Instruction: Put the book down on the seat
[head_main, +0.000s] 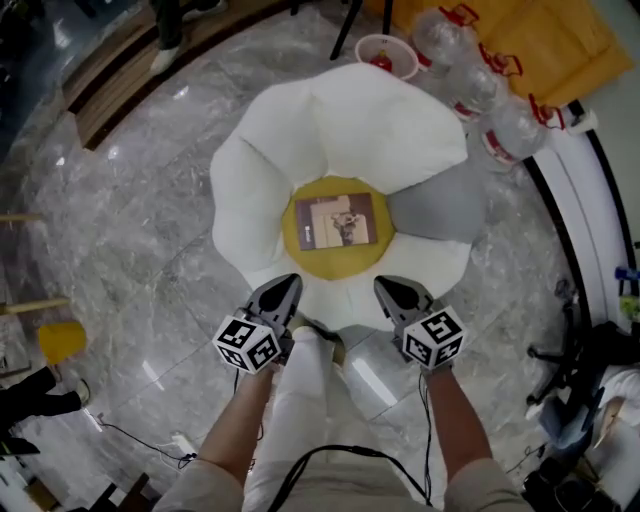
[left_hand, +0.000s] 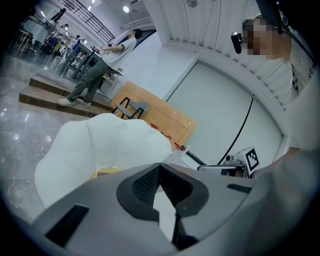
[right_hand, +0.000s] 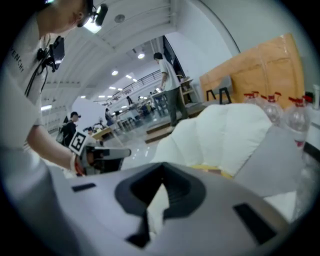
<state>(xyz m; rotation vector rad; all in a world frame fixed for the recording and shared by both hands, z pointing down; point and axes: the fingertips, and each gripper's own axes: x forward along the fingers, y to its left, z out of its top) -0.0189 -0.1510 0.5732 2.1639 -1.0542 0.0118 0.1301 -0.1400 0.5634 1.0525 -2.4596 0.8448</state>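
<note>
The book (head_main: 337, 221) is lying flat on the yellow middle (head_main: 340, 268) of the flower-shaped seat (head_main: 340, 120), with the white petals ringing it and a grey cushion (head_main: 437, 205) sitting at its three o'clock. Nothing is touching the book, and it is resting square and level within the yellow patch.

The left gripper (head_main: 287, 290) is hanging at about seven o'clock from the book, just off the near edge of the seat, and the right gripper (head_main: 385, 288) is hanging at about five o'clock. Both are well apart from the book. Each one is showing its jaws pressed together at the tips with nothing between them, only the white of the seat showing through behind.

Judging by this, the task is looking done: the book is down on the seat and both grippers are empty. Nothing appears to be left except perhaps moving clear. Some water bottles (head_main: 480, 85) are standing on the floor (head_main: 130, 220) at one o'clock, outside the work.
</note>
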